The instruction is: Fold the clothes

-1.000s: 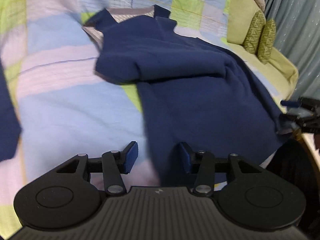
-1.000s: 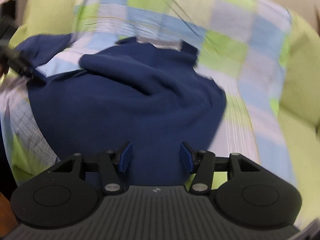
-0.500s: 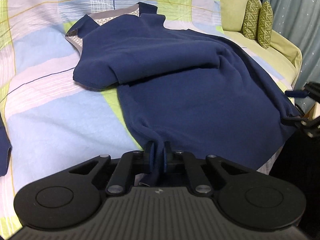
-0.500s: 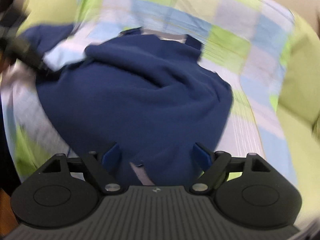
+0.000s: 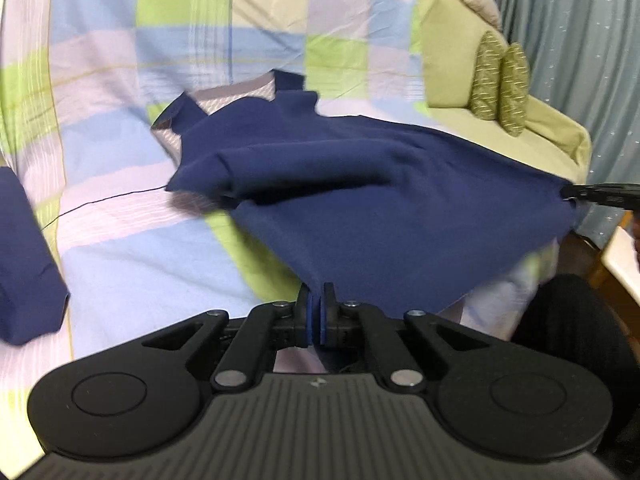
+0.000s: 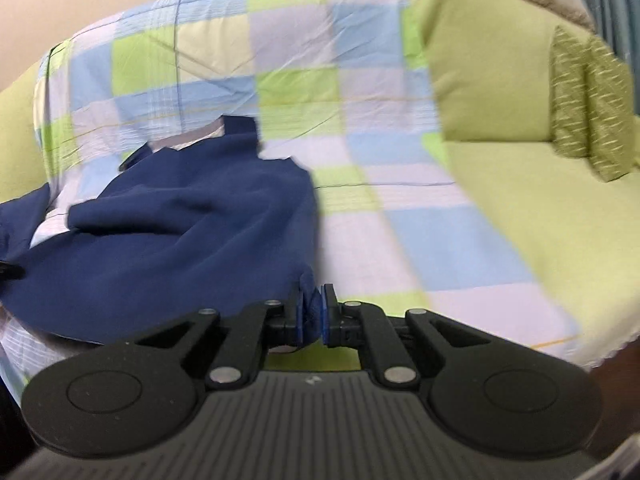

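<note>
A navy blue shirt (image 5: 380, 208) with a grey patterned collar lining lies on a checked bedspread (image 5: 120, 240), one sleeve folded across its chest. My left gripper (image 5: 317, 312) is shut on the shirt's near hem corner and holds it off the bed. My right gripper (image 6: 311, 314) is shut on the other hem corner; it also shows at the right edge of the left wrist view (image 5: 600, 194). The shirt (image 6: 180, 232) hangs stretched between the two, its collar end resting on the bed.
Another navy garment (image 5: 24, 260) lies at the left on the bedspread. A green cushion (image 6: 488, 80) and two patterned pillows (image 5: 500, 80) sit at the right, by a grey-blue curtain (image 5: 580, 60). A dark object (image 5: 568, 320) is at the lower right.
A second ago both grippers were open over the hem. The left shut first, then the right. Both have lifted the hem off the bed.
</note>
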A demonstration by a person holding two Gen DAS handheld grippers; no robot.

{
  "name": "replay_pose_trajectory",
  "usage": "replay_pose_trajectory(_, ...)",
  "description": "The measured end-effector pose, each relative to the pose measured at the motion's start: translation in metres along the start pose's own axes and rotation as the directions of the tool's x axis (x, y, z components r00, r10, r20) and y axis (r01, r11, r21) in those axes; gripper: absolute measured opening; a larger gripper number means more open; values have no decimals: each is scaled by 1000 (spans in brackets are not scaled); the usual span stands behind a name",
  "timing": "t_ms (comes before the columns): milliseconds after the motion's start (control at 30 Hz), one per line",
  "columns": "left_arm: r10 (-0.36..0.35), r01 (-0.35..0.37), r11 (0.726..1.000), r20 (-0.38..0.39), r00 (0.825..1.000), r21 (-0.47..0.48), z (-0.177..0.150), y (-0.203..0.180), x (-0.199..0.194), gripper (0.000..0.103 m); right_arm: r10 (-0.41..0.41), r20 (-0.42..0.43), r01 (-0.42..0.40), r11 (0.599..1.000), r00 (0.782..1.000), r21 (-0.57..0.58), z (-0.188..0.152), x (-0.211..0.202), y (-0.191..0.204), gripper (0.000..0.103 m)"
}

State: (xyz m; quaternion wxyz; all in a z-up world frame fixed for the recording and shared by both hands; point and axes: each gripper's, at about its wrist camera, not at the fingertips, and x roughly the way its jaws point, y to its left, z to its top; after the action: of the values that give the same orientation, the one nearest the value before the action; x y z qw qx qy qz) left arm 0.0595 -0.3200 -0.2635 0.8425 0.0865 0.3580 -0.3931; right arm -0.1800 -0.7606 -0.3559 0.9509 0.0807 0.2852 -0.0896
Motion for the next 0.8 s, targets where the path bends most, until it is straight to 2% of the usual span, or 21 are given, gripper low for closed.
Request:
replay_pose_trajectory(167,-36,30,997,-81,996,-77,-33,-21,3,0,-26,-63,25,1000,998,-9,-27,-9,-12,5)
replay_pose_trajectory(267,-49,36,993,-119,992,-108,-48,-20,13,0,-19,-113,23,999,993,34,-41,7,-16,5)
replay_pose_trajectory(367,-62,46,993,-141,988,-111,-50,-19,12,0,-39,-133,42,999,990,15,-39,18,-14,8)
replay_pose_trajectory(433,-70,55,992,-134,989,-115,-46,-14,4,0,-58,-124,60,998,991,13,-34,16,-12,14)
replay_pose_trajectory(500,-75,61,992,-124,989,-115,-42,-9,-6,1,-80,-63,81,997,995,7,-24,4,-6,15)
replay_pose_trajectory(567,-44,33,995,-113,993,-98,-34,1,-17,1,-80,-2,80,997,997,-8,-15,-6,4,16)
replay_pose_trajectory(600,-27,17,995,-106,994,-94,-31,7,-23,1,-70,21,70,997,997,-19,-12,-9,8,16)
replay_pose_trajectory(667,6,-14,995,-73,997,-102,-26,26,-36,4,3,76,3,997,997,-75,2,-7,32,19)
replay_pose_trajectory(733,48,-53,994,-48,998,-100,-18,44,-40,4,86,87,-75,990,992,-120,11,4,53,23)
replay_pose_trajectory(800,81,-83,992,-20,996,-99,-9,62,-40,8,167,76,-153,975,983,-159,16,20,71,25)
